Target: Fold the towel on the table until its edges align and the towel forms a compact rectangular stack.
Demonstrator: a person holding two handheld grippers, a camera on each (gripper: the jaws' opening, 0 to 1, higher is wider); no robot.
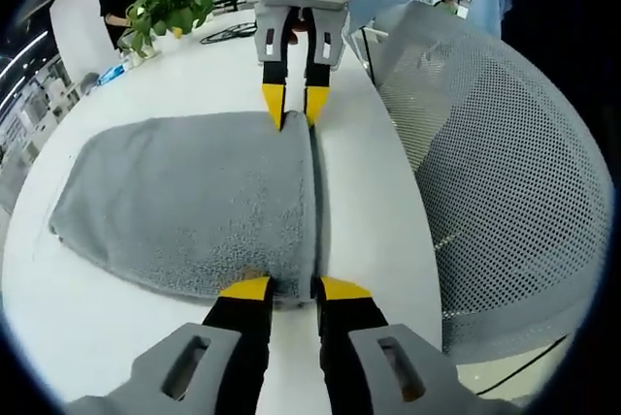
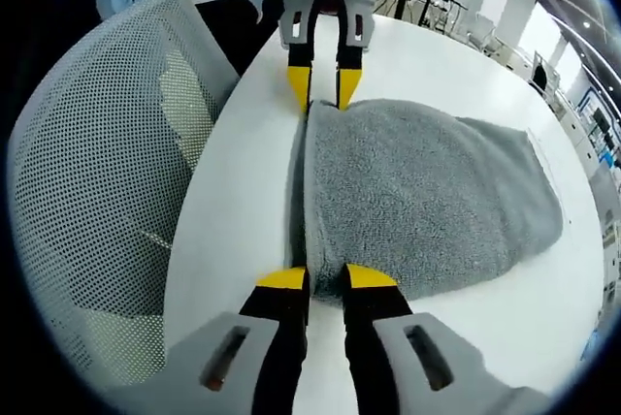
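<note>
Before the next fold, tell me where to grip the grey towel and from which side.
Grip the grey towel at the two ends of its raised long edge beside the mesh chair, coming in lengthwise from each end. That edge stands up as a ridge; the left claw and right claw already sit at its corners.

Grey terry towel [image 1: 184, 207], folded over on itself, lying flat on the white surface [image 1: 374, 202]. Folded edge running straight as a raised ridge along one side, near the surface's border. Opposite side rounded and slightly rumpled, corners soft. Same towel [image 2: 427, 207] spread broad and flat.
</note>
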